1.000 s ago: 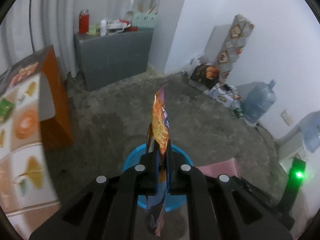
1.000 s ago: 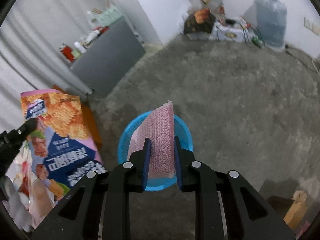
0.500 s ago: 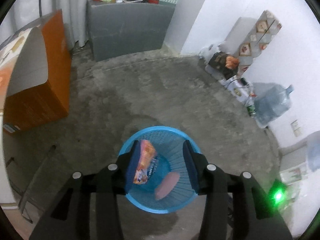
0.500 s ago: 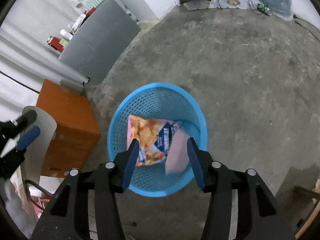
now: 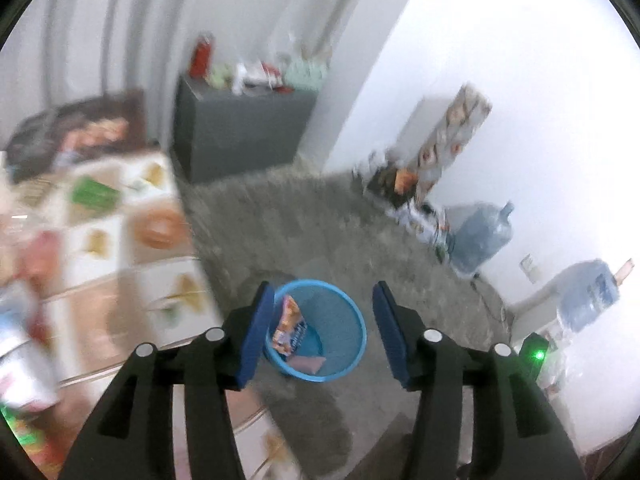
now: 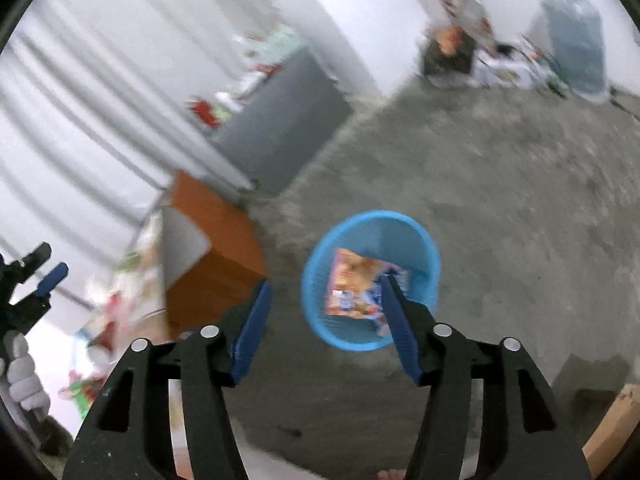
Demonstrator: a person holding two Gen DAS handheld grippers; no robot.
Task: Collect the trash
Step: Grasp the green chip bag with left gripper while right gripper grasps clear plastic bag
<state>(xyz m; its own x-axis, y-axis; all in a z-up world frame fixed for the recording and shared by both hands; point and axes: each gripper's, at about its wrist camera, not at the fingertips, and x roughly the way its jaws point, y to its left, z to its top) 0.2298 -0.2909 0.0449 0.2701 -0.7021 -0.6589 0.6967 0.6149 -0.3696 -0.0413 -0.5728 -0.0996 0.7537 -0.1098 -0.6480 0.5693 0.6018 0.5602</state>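
Note:
A blue mesh waste basket (image 5: pixel 352 316) (image 6: pixel 316 268) stands on the grey floor. Inside it lie an orange and blue snack bag (image 5: pixel 289 328) (image 6: pixel 352 288) and a pink sheet (image 5: pixel 308 363). My left gripper (image 5: pixel 323 332) hangs well above the basket, its jaws still opening with nothing between them. My right gripper (image 6: pixel 326 326) is also above the basket and to its left, jaws opening and empty. The left gripper (image 6: pixel 42 276) shows at the far left of the right wrist view. Both views are blurred by motion.
A table with a patterned cloth (image 5: pixel 120 248) carrying packets and wrappers stands left of the basket, an orange cabinet (image 6: pixel 212 248) behind it. A grey cabinet (image 5: pixel 240 128) with bottles stands at the back wall. Water jugs (image 5: pixel 480 236) and clutter line the right wall.
Both grippers opened and let go: the snack bag and the pink sheet dropped into the basket. Both hands then rose and drew back, so the basket looks smaller and the table came into view.

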